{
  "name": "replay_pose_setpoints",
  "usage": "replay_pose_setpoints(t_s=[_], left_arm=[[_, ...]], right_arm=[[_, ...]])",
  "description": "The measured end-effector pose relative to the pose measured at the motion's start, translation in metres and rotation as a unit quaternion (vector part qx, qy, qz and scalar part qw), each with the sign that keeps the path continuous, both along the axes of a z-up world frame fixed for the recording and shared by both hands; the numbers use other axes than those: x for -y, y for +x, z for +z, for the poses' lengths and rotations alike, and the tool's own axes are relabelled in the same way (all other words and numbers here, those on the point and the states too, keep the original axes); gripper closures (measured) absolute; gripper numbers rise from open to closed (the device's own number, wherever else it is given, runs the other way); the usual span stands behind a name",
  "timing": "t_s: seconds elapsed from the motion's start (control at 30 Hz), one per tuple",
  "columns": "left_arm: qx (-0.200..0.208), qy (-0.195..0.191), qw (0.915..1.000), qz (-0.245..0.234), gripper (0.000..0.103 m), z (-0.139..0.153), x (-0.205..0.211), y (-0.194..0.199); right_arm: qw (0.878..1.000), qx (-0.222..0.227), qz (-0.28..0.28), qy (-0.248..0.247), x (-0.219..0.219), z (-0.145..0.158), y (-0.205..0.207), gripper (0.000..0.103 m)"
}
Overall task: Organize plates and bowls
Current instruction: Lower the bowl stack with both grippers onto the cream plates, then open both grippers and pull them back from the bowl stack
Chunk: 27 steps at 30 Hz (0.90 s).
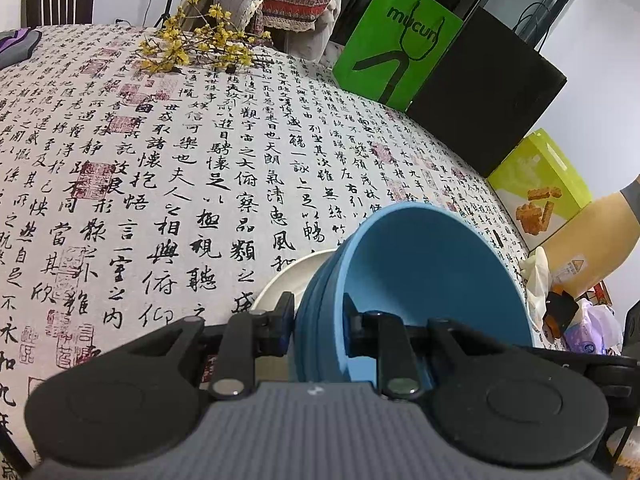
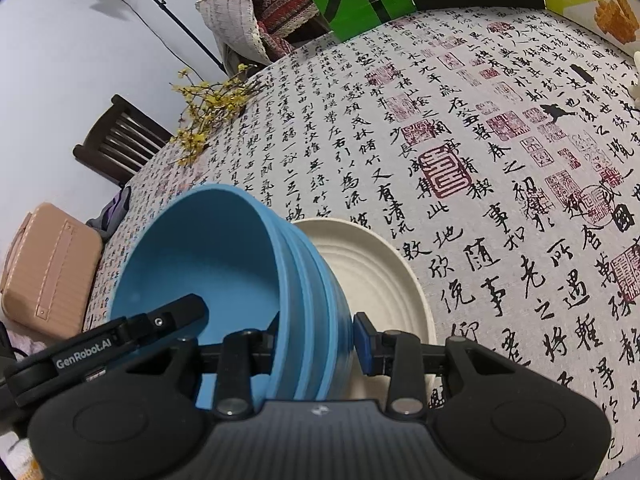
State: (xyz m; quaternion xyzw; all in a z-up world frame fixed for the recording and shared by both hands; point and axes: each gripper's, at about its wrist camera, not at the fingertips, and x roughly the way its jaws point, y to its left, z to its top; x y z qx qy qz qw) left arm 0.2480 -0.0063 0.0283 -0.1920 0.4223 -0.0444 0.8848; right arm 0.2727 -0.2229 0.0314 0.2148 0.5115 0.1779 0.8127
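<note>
Left wrist view: a blue bowl (image 1: 436,276) with a ribbed outer wall and smooth matte inside is seen tilted, its mouth turned toward three o'clock. Its rim is pinched between the fingers of the left gripper (image 1: 318,326), one inside and one outside. A cream plate (image 1: 280,280) is glimpsed behind it at ten o'clock, on the calligraphy-printed tablecloth (image 1: 160,160).

Right wrist view: the same blue bowl (image 2: 208,256) is shown opening toward nine o'clock, its wall clamped by the right gripper (image 2: 316,338). The cream plate (image 2: 372,276), marked with concentric ridges, lies flat on the tablecloth (image 2: 500,160) at two o'clock of the bowl, partly beneath it. Yellow flower sprigs (image 2: 208,116) are seen at eleven o'clock
</note>
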Motion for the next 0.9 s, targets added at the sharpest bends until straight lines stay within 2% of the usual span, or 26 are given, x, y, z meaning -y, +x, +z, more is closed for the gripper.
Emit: replay_pose_setpoints(t_s=[0.23,0.4,0.43,0.47,0.6,0.67,0.77,0.8,0.87,0.9], left_arm=[[0.001,0.003,1.0,0.001,0.08,-0.001,0.0,0.003],[-0.002,-0.009,1.0,0.0,0.076,-0.002,-0.002,0.003],[0.0,-0.01,1.0,-0.001,0.072,-0.002,-0.003,0.002],[0.002,-0.01,1.0,0.0,0.063,-0.001,-0.003,0.001],[0.02,0.005,0.9997,0.011,0.047,0.006,-0.004,-0.009],[0.039,0.019,0.9988,0.021,0.033,0.011,-0.004,-0.018],[0.089,0.046,0.9945,0.031,0.019,0.023,-0.002,-0.039],[0.108,0.052,0.9922,0.034,0.017,0.026,-0.001,-0.047],[0.152,0.073,0.985,0.04,0.006,0.032,0.002,-0.066],[0.171,0.086,0.9806,0.044,0.001,0.034,0.004,-0.076]], right_arm=[[1.0,0.0,0.004,0.002,0.0,-0.002,0.003,0.069],[1.0,0.001,0.008,0.016,0.0,-0.003,0.002,0.059],[1.0,0.007,0.01,0.013,-0.001,-0.001,0.001,0.058],[1.0,0.016,0.011,0.011,-0.001,0.0,-0.001,0.056],[0.999,0.047,0.015,0.015,0.0,0.011,-0.01,0.037],[0.997,0.072,0.014,0.015,0.003,0.017,-0.017,0.029],[0.993,0.113,0.014,0.018,0.009,0.024,-0.031,0.02],[0.991,0.13,0.013,0.017,0.012,0.027,-0.037,0.019],[0.985,0.172,0.011,0.009,0.017,0.031,-0.053,0.018],[0.981,0.193,0.008,0.003,0.019,0.033,-0.06,0.012]])
